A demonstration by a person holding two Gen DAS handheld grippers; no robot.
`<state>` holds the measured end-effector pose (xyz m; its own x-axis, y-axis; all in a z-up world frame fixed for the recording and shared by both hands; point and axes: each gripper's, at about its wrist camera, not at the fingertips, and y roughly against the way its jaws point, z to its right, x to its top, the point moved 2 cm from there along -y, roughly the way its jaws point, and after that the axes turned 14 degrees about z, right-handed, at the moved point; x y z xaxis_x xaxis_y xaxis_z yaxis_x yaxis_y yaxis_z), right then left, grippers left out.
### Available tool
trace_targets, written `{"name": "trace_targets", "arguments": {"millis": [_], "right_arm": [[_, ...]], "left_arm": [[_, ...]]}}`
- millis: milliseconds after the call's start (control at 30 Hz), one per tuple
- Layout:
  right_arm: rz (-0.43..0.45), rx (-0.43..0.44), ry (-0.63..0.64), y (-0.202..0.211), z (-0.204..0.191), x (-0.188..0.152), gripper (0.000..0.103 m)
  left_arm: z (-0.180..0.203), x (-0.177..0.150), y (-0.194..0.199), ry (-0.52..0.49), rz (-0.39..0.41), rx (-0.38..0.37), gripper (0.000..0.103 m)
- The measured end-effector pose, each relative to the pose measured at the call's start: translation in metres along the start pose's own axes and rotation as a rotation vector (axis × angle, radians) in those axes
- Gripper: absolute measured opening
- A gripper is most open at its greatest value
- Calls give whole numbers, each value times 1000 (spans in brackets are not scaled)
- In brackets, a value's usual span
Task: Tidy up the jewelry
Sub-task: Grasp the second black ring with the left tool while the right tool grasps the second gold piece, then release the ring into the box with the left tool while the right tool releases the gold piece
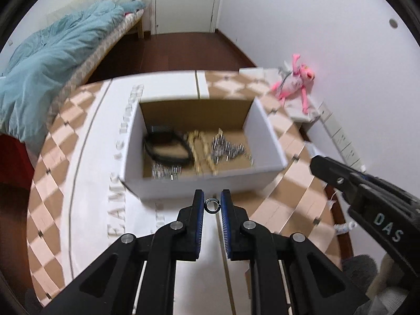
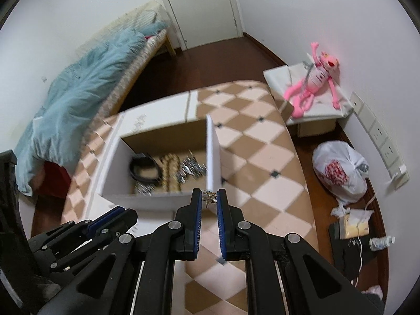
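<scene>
An open white cardboard box [image 1: 262, 120] stands on the checkered table; it also shows in the right wrist view [image 2: 213, 152]. Inside lie a black band [image 1: 168, 144], a gold chain [image 1: 200, 147] and silver pieces [image 1: 228, 149]. My left gripper [image 1: 212, 204] is shut on a small dark ring [image 1: 211, 206], just short of the box's near wall. My right gripper [image 2: 209, 199] is shut on a small silver piece of jewelry [image 2: 209, 197], by the box's near right corner. The right gripper also shows in the left wrist view [image 1: 341, 181], to the right of the box.
The table [image 2: 262, 157] has a brown and cream diamond pattern. A pink plush toy [image 2: 315, 78] lies on a white stand by the wall. A bed with a blue duvet [image 2: 78, 92] is at the left. A plastic bag [image 2: 338, 170] and clutter lie on the floor at the right.
</scene>
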<state>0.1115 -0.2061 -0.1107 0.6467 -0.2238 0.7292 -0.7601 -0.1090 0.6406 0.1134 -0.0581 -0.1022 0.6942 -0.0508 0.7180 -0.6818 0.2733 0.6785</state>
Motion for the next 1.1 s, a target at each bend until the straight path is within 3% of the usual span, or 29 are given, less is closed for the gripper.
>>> {"name": "trace_targets", "arguments": {"millis": [100,233,433,567,667,733,767,933,1033,1100], "right_arm": [[-15,41,-1,-11,-6,20,12],[-64,70,13,-40,-12,42,12],[-216,65,62,-97,-17,58,12],[-278,49,84,-117,-19,64,13],[-311,36,83,-126,-16,69,13],[-322,31,77,-129,-13,70,18],[-323,25,77,-129,-12,70,18],[-314,13,68,-124,-7,74,18],[-307,4,71,-119,-7,76,18],[-292,-19,102,-111,-10,76,19]], "left_arm": [[-6,22,-1,25,2,-25,10],[-24,47,-22,97,-67,-67,10],[-41,59,-54,92,-154,-39,11],[-47,66,-62,89,-186,19,13],[-52,72,-63,85,-191,54,28],[-56,75,-62,73,-181,94,73],[-58,77,-60,75,-176,102,78],[-72,80,-58,85,-176,158,80],[-77,77,-57,87,-182,184,92],[-78,74,-54,87,-181,201,92]]}}
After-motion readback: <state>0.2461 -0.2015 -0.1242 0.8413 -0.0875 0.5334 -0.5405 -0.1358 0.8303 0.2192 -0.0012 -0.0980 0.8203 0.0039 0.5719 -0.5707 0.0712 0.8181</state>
